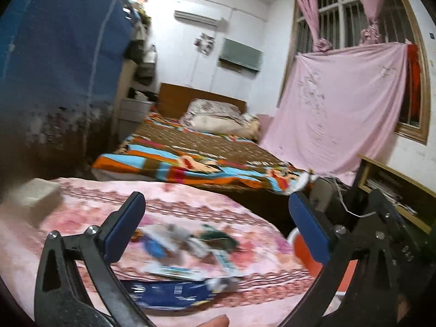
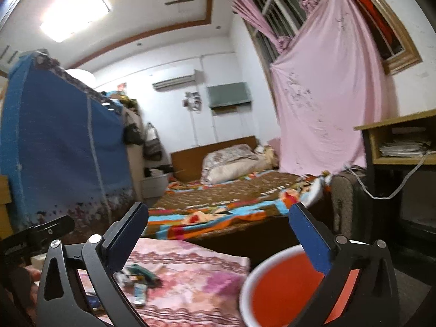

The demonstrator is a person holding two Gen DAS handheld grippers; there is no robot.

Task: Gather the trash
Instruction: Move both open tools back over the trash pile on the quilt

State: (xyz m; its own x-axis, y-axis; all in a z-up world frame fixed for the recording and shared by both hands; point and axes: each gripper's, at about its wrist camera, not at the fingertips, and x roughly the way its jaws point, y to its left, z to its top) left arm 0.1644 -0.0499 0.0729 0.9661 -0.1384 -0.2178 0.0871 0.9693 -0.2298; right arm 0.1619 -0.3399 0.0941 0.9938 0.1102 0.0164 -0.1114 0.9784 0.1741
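A small heap of trash wrappers (image 1: 188,248) lies on a table under a pink patterned cloth (image 1: 81,212), with a blue wrapper (image 1: 169,294) nearest me. My left gripper (image 1: 215,234) is open and empty, held above the heap. The same wrappers show in the right wrist view (image 2: 139,280). An orange basin with a white rim (image 2: 283,288) stands to the right of the table; it also shows in the left wrist view (image 1: 308,256). My right gripper (image 2: 218,239) is open and empty, above the gap between table and basin. The left gripper's body (image 2: 35,234) shows at the left.
A grey box (image 1: 35,199) sits on the table's far left. A bed with a striped blanket (image 1: 190,158) lies beyond the table. A blue fabric wardrobe (image 1: 60,62) stands left. A wooden desk (image 2: 400,141) with papers stands right, under a pink sheet (image 2: 327,103).
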